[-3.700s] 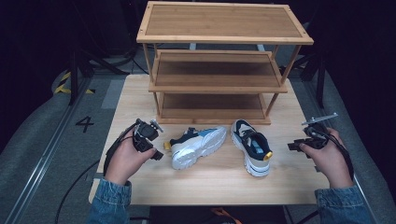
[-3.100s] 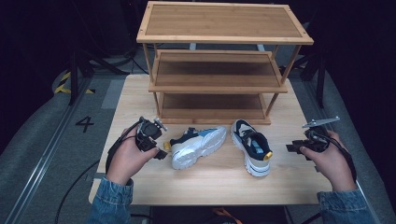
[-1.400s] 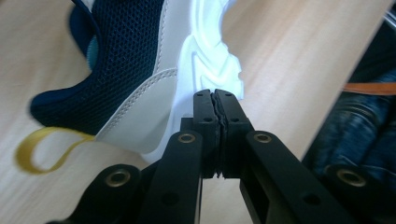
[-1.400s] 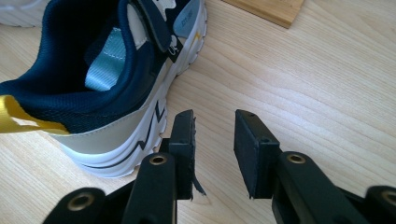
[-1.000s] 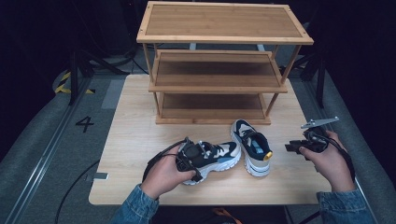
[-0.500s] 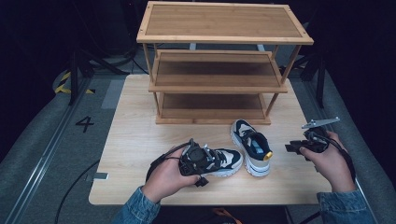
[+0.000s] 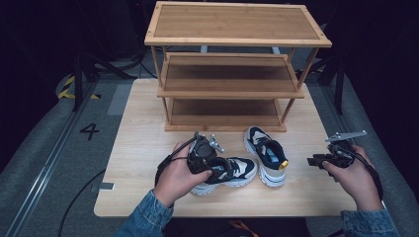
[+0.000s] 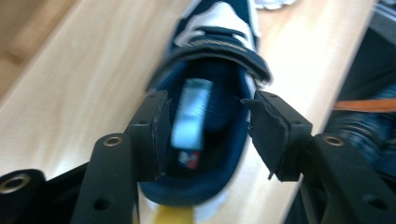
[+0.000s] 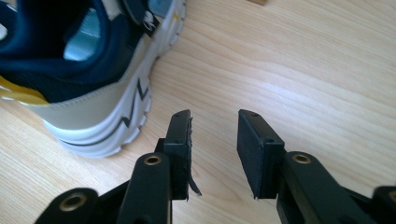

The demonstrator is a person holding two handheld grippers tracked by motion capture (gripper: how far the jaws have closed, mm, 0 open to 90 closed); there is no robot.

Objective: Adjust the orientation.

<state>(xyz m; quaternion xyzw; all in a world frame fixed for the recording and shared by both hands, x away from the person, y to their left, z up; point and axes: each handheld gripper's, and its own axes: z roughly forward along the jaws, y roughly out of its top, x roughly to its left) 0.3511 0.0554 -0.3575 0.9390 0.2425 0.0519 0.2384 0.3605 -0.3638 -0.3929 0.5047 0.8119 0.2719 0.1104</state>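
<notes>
I am watching the near shoe (image 7: 225, 172), which is standing upright on its sole on the bench (image 7: 138, 128), in front of the shoe rack (image 7: 232, 89) and just beside the second shoe (image 7: 267, 155), its toe pointing toward that shoe's side. My left tongs (image 7: 213, 143) are hovering over the near shoe's heel end, and in the left gripper view I am looking straight down into its navy collar (image 8: 205, 107), with the pads standing off either side of the opening and not pressing on it; the jaws have just been opening, so I am judging that I am letting go of this shoe, not taking hold of it. The second shoe is also sitting upright in front of the rack, heel toward me, its yellow heel tab (image 7: 282, 166) showing. My right tongs (image 7: 312, 161) are waiting off to the right of that shoe, well in front of the rack, jaws parted with bare bench between them and nothing held; the right gripper view is showing that shoe's heel (image 9: 93, 107) just to one side. As I am reading it, both shoes are now righted, but all three shelves of the rack are holding no shoe, so the lifting and placing of each shoe onto a shelf is what is remaining.
</notes>
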